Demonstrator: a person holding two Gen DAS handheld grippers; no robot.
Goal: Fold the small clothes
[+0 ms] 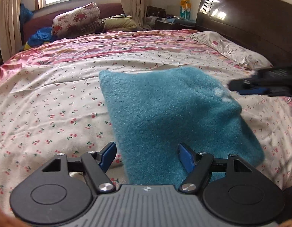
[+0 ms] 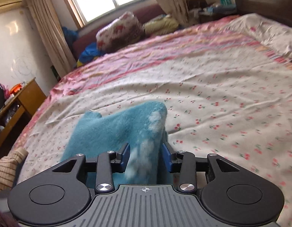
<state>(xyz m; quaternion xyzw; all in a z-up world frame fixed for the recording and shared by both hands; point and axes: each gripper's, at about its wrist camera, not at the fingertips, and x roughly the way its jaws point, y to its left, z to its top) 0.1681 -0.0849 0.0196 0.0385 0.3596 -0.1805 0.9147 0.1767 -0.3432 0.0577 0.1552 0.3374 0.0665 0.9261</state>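
Teal fleece garment [image 2: 115, 130] lies bunched between right hand-held gripper [image 2: 146, 156] pads.

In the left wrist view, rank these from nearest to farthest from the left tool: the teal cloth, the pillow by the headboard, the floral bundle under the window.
1. Teal cloth: between the left tool fingers, lying on the sheet.
2. Pillow: right side, against the dark headboard.
3. Floral bundle: far left, beyond the bed, under the window.

A fuzzy teal garment [image 1: 172, 113] lies on the cherry-print bedsheet [image 1: 51, 104], one white-flecked edge [image 2: 146, 147] lifted into a ridge running toward twelve o'clock, its far corner at eleven o'clock.
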